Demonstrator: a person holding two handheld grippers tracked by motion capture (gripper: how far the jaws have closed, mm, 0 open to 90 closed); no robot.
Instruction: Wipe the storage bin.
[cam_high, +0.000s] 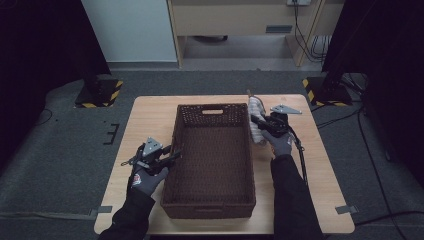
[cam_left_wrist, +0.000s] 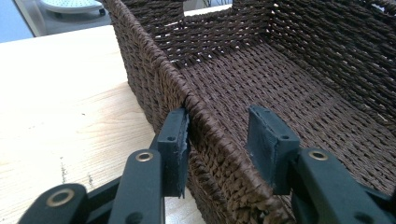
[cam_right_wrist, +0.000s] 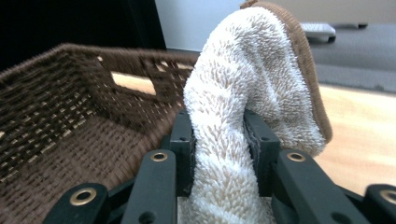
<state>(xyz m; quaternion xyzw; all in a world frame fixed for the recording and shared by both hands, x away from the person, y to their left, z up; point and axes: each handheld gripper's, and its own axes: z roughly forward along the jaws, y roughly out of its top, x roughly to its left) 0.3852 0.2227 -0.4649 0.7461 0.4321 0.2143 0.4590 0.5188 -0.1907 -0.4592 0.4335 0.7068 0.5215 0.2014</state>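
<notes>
The right gripper (cam_right_wrist: 218, 140) pinches a fluffy white towel (cam_right_wrist: 252, 79) with brown trim, raised just beside the wicker basket (cam_high: 214, 200). The left gripper (cam_left_wrist: 219, 140), jaws wide, straddles the near-left rim. Next, I'd guess: carry the towel over the wall and release it.
</notes>
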